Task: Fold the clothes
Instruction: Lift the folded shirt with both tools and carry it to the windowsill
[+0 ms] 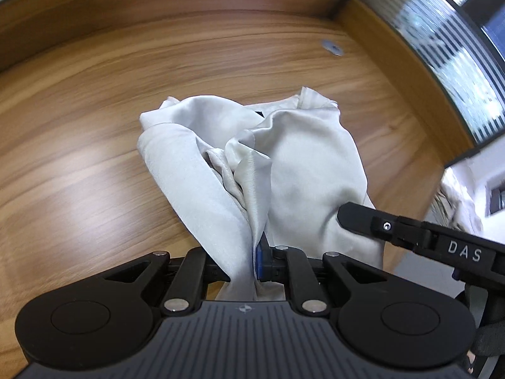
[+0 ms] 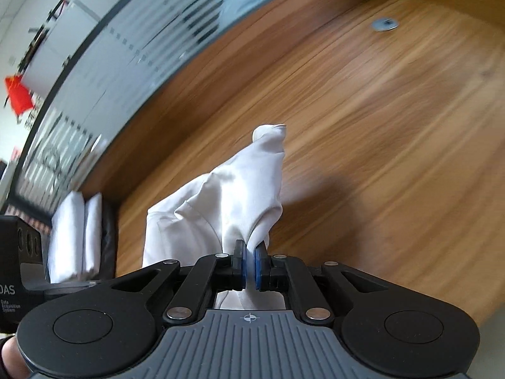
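Two claws are working one white garment [image 1: 303, 170] right now, and I am gripping it from both ends. Starting on my left: my left claw [image 1: 252, 262] is clamped on a bunched fold of the cloth, with a blue pad [image 1: 260, 260] pressing into the fabric, which is running up from between the jaws and spreading out over the wooden tabletop [image 1: 94, 132]. Most of the garment is lying crumpled on the wood ahead of me, its far edge pointing toward the raised wooden rim. A small metal disc [image 1: 332, 47] is sitting on the tabletop beyond it, well apart from the cloth. Moving right, my right claw [image 2: 250, 267] is pinching a thin fold of the same garment between its blue pads [image 2: 259, 263], the jaws nearly together on it. Cloth is rising in a peak ahead of that claw. Off at the left edge of the right wrist view, folded white pieces [image 2: 75, 233] are stacked beside the tabletop.
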Demonstrator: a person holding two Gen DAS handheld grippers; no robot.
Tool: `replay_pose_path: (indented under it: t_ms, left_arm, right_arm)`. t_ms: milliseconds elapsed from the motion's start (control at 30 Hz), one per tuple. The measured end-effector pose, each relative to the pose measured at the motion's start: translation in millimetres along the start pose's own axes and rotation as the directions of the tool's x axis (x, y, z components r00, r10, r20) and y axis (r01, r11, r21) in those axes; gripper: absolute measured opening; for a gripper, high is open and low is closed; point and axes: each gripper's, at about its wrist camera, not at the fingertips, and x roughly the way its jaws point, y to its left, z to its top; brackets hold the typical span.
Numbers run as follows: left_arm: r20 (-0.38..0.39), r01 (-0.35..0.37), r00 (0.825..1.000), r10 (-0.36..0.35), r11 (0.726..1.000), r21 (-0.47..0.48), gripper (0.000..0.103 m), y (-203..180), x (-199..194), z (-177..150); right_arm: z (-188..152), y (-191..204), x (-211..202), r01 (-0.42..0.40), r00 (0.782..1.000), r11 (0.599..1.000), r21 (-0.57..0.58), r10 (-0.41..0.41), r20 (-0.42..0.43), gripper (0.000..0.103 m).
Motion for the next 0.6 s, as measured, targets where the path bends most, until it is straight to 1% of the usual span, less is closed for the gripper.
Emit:
replay_pose_path:
  t_ms: [167,367,467,600]
  left_arm:
    - [-0.019,0.043,0.999,-0.041,0.991,0.123,0.012,-67.5,10.8,3.1]
    - [-0.057,0.094,0.995,-0.083,0.967,0.238,0.012,-164.9,36.8,4.0]
    - [-0.074,0.121,0.992,-0.104,0.949,0.291,0.012,-217.8,53.1,6.7]
    - [-0.096,0.16,0.987,-0.133,0.91,0.383,0.012,-291.5,76.5,9.4]
  right_arm:
    - [5.0,-37.9,-43.4,0.059,0.995,0.995,0.084,-0.065,0.072,0.007]
    - [8.7,-95.3,-102.3,0.118,0.977,0.977,0.18,-0.146,0.156,0.007]
    - [12.2,-130.4,-134.0,0.142,0.963,0.963,0.227,-0.188,0.194,0.007]
    - [13.1,-178.8,-174.4,0.164,0.937,0.94,0.298,-0.243,0.25,0.007]
